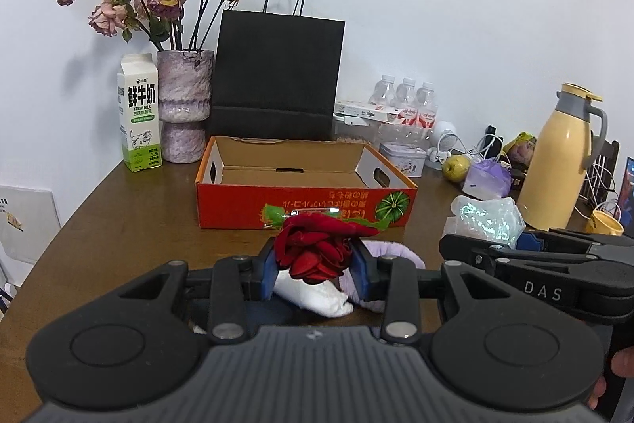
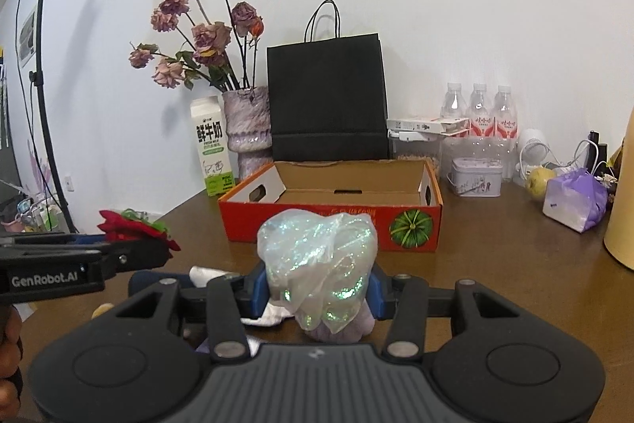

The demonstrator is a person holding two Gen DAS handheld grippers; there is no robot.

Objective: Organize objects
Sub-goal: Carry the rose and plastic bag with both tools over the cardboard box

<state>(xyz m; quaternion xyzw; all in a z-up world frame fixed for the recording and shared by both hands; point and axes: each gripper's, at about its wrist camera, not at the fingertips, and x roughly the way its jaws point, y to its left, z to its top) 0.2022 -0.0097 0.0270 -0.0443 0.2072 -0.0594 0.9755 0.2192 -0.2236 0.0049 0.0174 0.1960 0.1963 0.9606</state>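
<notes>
Left gripper [image 1: 313,262] is pinching an artificial red rose [image 1: 317,248] by the bloom, blue pads pressing in on the petals from both sides, green leaves sticking out toward the box. Right gripper [image 2: 317,284] is pinching a crinkly iridescent plastic bag [image 2: 317,256] around its lower bunched part, bag bulging above the pads. Both loads are hanging above the brown table [image 1: 119,224], near its front edge, short of the box. Under the grippers a white cloth [image 1: 317,294] and a lilac fuzzy item [image 1: 392,252] are lying on the table. Judging handling: rose looks light and soft, petals crushing easily, stem would be a firmer hold than the bloom; bag looks light, slippery and squashy, so grabbing the gathered neck is safer than the puffed part. Further off, the open orange cardboard box [image 1: 305,201] with pumpkin print is sitting empty, likely drop spot. Behind it are standing a black paper bag [image 1: 277,78], a vase of dried roses [image 1: 184,106] and a milk carton [image 1: 138,113]; water bottles [image 2: 479,113] and a yellow thermos jug [image 1: 562,157] are off to the right.
</notes>
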